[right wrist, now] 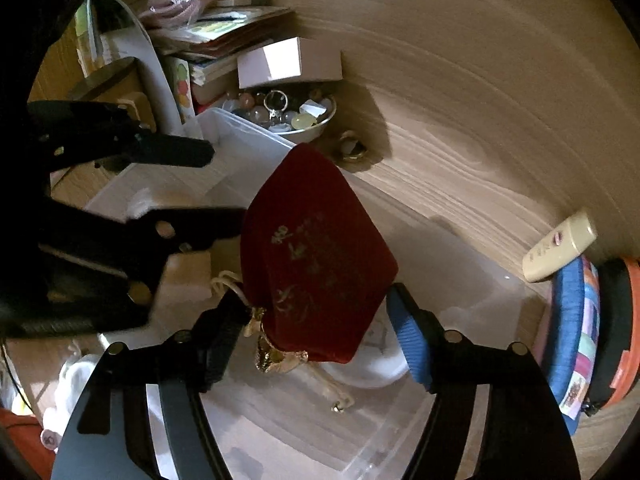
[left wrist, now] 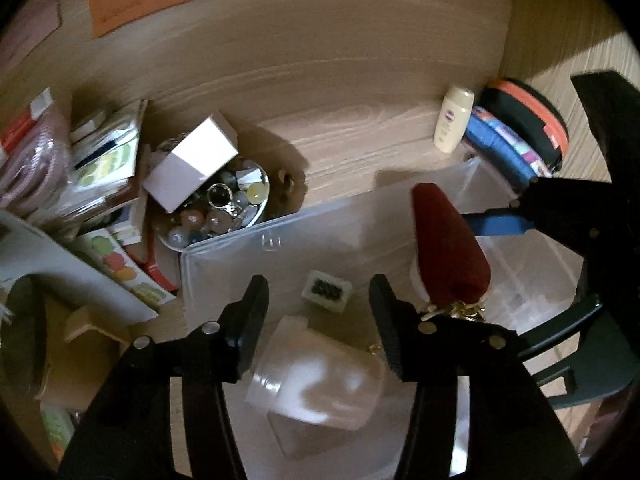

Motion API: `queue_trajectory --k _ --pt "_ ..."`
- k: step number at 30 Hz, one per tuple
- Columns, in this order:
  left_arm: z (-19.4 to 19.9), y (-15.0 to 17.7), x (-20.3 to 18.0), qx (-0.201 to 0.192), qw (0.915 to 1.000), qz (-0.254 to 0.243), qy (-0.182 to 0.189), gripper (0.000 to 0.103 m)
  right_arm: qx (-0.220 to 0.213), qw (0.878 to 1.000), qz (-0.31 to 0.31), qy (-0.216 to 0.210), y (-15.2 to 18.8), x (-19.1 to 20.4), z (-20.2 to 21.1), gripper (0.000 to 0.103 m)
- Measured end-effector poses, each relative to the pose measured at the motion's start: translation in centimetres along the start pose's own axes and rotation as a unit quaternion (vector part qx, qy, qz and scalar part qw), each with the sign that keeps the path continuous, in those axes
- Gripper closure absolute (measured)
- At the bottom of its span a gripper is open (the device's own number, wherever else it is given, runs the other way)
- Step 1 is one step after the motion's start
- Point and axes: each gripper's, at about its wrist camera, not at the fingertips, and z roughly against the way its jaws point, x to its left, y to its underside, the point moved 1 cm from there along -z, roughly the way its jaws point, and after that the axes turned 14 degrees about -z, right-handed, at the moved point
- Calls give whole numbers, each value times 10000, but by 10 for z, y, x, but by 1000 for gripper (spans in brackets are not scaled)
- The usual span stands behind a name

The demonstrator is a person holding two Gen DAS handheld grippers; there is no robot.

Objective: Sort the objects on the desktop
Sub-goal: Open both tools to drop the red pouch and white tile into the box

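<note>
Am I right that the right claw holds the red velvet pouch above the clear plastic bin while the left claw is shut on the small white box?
Not quite: the left claw is open and holds nothing, as the left wrist view shows. The right claw does hold the red velvet pouch above the clear plastic bin.

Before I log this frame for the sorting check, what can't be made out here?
- Red pouch: its gold lettering is too dim to read in the right wrist view.
- Clear bin: its near end is hidden by the left gripper in the left wrist view.
- Clear jar: blurred, contents unclear.
- Right gripper: whether it grips the pouch is unclear.
</note>
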Motion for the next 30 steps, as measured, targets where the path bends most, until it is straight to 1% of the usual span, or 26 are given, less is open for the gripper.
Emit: queue_trajectory --k 1,3,4,5,8,10,12,14,16,18,23,30 --pt "5 1 1 -30 10000 28 -42 44 -37 10000 -34 -8 1 -1 5 35" --pt "17 3 2 -140 9998 67 -127 36 -61 10000 -71 -18 -1 2 12 29" --pt "22 4 3 -178 9997 73 -157 35 -88 9999 -88 -17 -1 3 17 22" --pt "27 4 4 -215 9996 71 -187 34 -126 9999 -95 -13 -1 3 20 21" --pt "45 8 5 -317 9990 98 -308 29 -113 9999 -32 56 1 5 29 21" --pt "54 10 6 -382 9985 101 -371 28 -106 9998 20 158 4 6 32 21" --pt "66 12 6 -461 9978 98 -471 27 -191 9996 -18 185 7 5 39 21" --pt "74 14 5 -519 9969 82 -586 23 -283 9995 -82 120 10 4 49 21" --pt "82 17 1 -573 9955 36 -750 14 -381 9991 -157 73 13 3 59 21" --pt "89 22 -2 -624 9942 7 -872 10 -491 9986 -186 90 16 3 69 21" --pt "102 37 -10 -653 9926 17 -1028 6 -798 9963 -297 77 27 2 91 21" --pt "104 62 -24 -482 9922 -23 -1146 4 -950 9945 -447 -34 55 0 106 21"
